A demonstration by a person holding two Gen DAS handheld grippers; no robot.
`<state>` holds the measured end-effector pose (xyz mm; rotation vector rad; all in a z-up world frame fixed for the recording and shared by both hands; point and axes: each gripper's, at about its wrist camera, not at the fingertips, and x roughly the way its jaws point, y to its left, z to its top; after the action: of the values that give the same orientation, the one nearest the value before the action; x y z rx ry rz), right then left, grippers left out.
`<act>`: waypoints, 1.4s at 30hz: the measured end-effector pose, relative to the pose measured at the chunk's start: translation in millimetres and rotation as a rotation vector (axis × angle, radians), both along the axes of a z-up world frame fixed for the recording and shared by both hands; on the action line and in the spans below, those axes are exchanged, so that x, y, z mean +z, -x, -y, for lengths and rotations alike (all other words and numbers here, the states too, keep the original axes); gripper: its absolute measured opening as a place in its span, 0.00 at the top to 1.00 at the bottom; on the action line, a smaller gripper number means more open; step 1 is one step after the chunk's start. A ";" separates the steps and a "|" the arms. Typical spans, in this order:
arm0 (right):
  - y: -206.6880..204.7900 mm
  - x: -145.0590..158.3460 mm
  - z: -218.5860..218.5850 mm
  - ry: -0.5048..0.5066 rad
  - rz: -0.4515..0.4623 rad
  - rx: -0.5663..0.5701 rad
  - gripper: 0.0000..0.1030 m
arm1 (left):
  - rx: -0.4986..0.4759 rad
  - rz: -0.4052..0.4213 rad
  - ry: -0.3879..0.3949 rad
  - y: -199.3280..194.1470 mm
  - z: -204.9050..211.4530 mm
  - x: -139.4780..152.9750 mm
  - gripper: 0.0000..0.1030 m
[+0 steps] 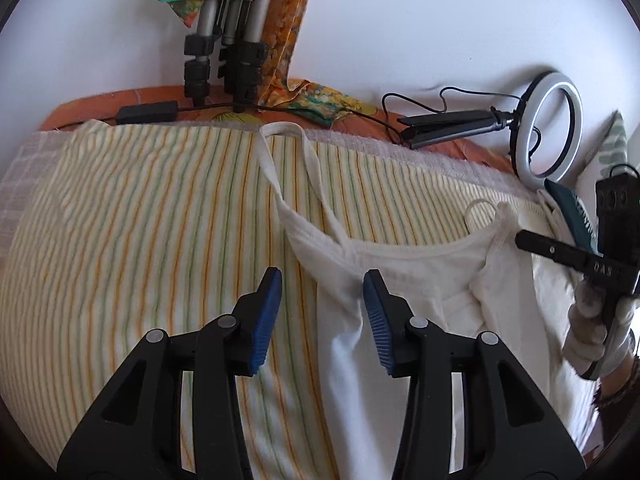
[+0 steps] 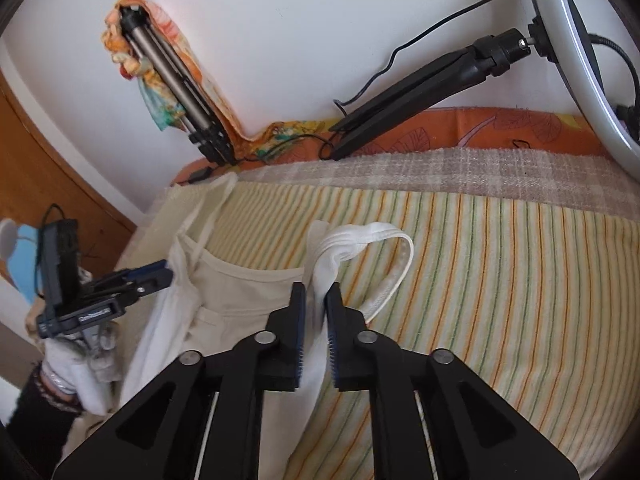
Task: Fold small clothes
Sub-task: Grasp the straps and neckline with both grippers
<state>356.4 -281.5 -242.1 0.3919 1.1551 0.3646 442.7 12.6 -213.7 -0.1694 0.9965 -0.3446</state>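
A white sleeveless top (image 1: 400, 272) lies on a striped sheet (image 1: 140, 220), straps toward the wall. My left gripper (image 1: 322, 284) is open, its blue pads either side of the top's left armhole edge, holding nothing. In the right wrist view my right gripper (image 2: 316, 296) is shut on the top's right shoulder strap (image 2: 360, 240), whose loop bunches up beyond the fingertips. The top's body (image 2: 240, 292) lies to its left. The left gripper (image 2: 148, 276) shows there at the left edge; the right gripper (image 1: 532, 240) shows at the right in the left wrist view.
A ring light on a black stand (image 1: 548, 128) lies at the back right of the bed. Tripod legs (image 1: 224, 40) draped in floral cloth lean on the white wall. A black power brick (image 1: 148, 114) and cables lie by an orange cover. A checked blanket (image 2: 440, 176) edges the sheet.
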 end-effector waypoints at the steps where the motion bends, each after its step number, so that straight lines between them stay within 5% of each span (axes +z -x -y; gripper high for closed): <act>1: -1.2 -0.8 -0.1 0.008 -0.004 0.001 0.87 | 0.005 -0.012 0.001 -4.3 0.6 -2.1 0.58; 5: -6.4 -8.1 -5.5 0.011 -0.031 0.012 0.87 | 0.009 0.000 -0.021 -14.6 7.5 -6.0 0.59; 7: -9.2 -14.0 -12.5 0.037 -0.043 0.031 0.87 | 0.014 0.012 -0.062 -16.5 12.4 -7.5 0.81; 10: -12.0 -20.4 -22.8 0.070 -0.058 0.053 0.94 | 0.009 0.010 -0.070 -18.9 15.1 -9.5 0.97; 27: 18.0 47.6 -35.9 0.108 0.136 0.115 0.97 | 0.013 0.135 0.055 36.8 -2.3 40.8 0.98; 34: 73.7 87.1 -42.1 0.096 0.202 0.181 0.97 | -0.010 0.179 0.080 99.1 -10.9 66.6 0.98; 42: 151.2 98.4 -58.3 0.094 0.196 0.207 0.97 | -0.038 0.206 0.072 195.3 -15.3 73.5 0.98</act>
<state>205.2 -223.2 -143.7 0.1500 1.0187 0.5159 247.4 27.9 -140.2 -0.1771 0.7848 -0.4240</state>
